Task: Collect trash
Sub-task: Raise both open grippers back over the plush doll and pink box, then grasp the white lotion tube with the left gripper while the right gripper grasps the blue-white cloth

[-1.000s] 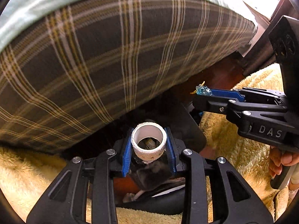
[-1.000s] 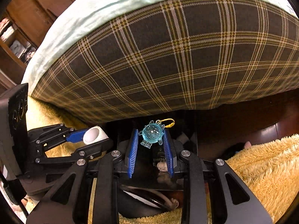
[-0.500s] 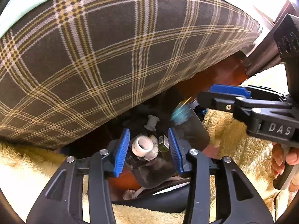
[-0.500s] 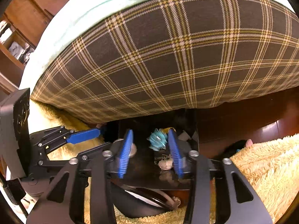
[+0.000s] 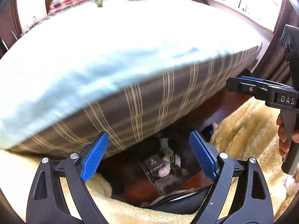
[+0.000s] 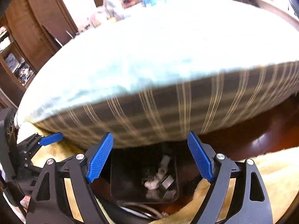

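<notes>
A dark bin (image 5: 188,179) sits on the floor at the foot of the bed, with several bits of trash (image 5: 164,165) lying in it; it also shows in the right wrist view (image 6: 121,183) with trash (image 6: 157,179) inside. My left gripper (image 5: 149,156) is open and empty above the bin. My right gripper (image 6: 150,156) is open and empty above it too. The right gripper shows in the left wrist view (image 5: 243,85), and the left gripper shows in the right wrist view (image 6: 50,139). Both views are blurred by motion.
A bed with a pale blue sheet (image 5: 121,46) and brown plaid side (image 6: 168,115) fills the view ahead. A yellow fluffy rug (image 5: 248,130) lies on the dark wood floor (image 6: 261,140). Wooden cabinets (image 6: 37,24) stand at the left. Cluttered items (image 6: 119,5) lie at the bed's far end.
Both grippers opened wider and rose away from the bin, tilting up so the bed top shows. The white ring and the blue charm dropped into the bin.
</notes>
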